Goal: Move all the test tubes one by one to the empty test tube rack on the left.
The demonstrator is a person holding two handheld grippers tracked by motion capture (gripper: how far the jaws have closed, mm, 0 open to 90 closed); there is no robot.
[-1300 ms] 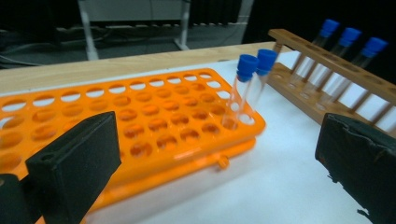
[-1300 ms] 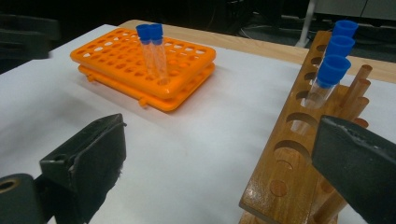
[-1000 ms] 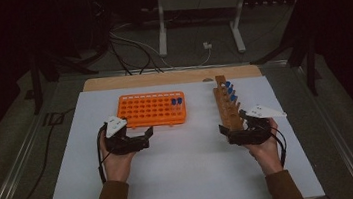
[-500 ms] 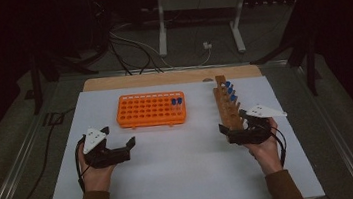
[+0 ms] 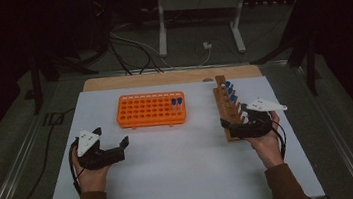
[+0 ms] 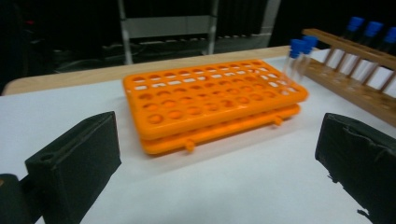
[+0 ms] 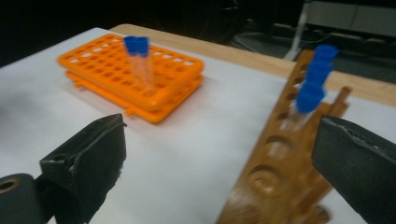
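Now, change: your left hand-held gripper (image 5: pixel 119 147) has pulled back from the orange rack (image 5: pixel 151 109) toward the near left of the surface (image 5: pixel 183 179) since a second ago; it was just in front of the rack then, and now sits well apart from it.
Left state: its jaws stand wide apart and hold nothing; in the left gripper view the orange rack (image 6: pixel 210 102) lies ahead between them.
Right state: your right hand-held gripper (image 5: pixel 231 125) has stayed put at the near end of the wooden rack (image 5: pixel 227 111), jaws apart, nothing gripped.
Tubes placed: two blue-capped tubes (image 5: pixel 177 104) stand upright in the orange rack near its right end.
Tubes waiting: more blue-capped tubes (image 7: pixel 312 95) stand in the wooden rack, the nearest one just ahead of your right jaws.
Meaning: the left retreat reads as a finished placement, so the transfer looks only partly done.
Next: you likely close the right jaws on the nearest tube; approach squarely, since the rack's holes are tight together.
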